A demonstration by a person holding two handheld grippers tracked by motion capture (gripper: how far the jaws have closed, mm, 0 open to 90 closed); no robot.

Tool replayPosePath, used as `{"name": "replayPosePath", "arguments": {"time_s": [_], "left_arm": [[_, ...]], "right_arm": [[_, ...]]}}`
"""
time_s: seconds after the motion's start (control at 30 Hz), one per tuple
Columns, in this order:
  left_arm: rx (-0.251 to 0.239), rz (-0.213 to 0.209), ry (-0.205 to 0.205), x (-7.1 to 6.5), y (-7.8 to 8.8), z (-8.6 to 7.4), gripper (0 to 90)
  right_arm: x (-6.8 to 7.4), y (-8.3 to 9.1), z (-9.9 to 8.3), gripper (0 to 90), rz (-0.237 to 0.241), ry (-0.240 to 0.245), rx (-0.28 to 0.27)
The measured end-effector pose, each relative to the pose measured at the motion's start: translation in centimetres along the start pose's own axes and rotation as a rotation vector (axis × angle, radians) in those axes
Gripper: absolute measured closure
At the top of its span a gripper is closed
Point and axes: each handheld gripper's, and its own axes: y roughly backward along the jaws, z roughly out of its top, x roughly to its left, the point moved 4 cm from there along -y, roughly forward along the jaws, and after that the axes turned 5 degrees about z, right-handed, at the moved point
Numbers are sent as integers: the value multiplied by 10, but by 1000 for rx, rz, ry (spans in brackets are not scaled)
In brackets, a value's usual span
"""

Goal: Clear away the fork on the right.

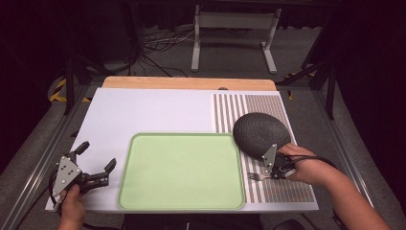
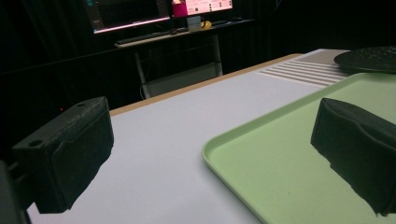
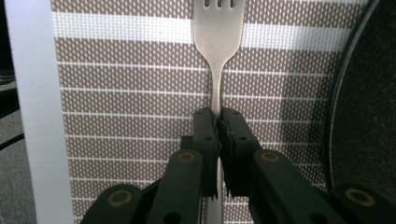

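Right claw clamped on fork handle, fork flat on striped mat beside dark plate. Left claw wide, holding nothing, left of green tray. Step: grasp made. Next, I judge: lift fork level, carry toward tray.

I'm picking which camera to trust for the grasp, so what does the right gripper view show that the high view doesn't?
Right gripper view alone: the right gripper with its jaws pinched on the fork handle, seen close up.

High view alone: the green tray, the left gripper with jaws apart over the white table, and both forearms.

Shared: the fork, the striped placemat under it, and the dark plate beside it.
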Motion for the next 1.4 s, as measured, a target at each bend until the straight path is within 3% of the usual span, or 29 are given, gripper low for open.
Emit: {"name": "replayPosePath", "arguments": {"time_s": [0.57,0.97,1.27,1.4], "left_arm": [[-2,1,3,0,0,0,0],[-3,2,1,0,1,0,0],[-4,-1,2,0,0,0,0],[-4,1,1,1,0,0,0]], "right_arm": [[2,32,11,850,-63,-16,-95],[3,52,23,850,-98,-2,-167],[2,65,32,850,-141,-3,-258],[1,68,37,850,-144,3,-258]]}}
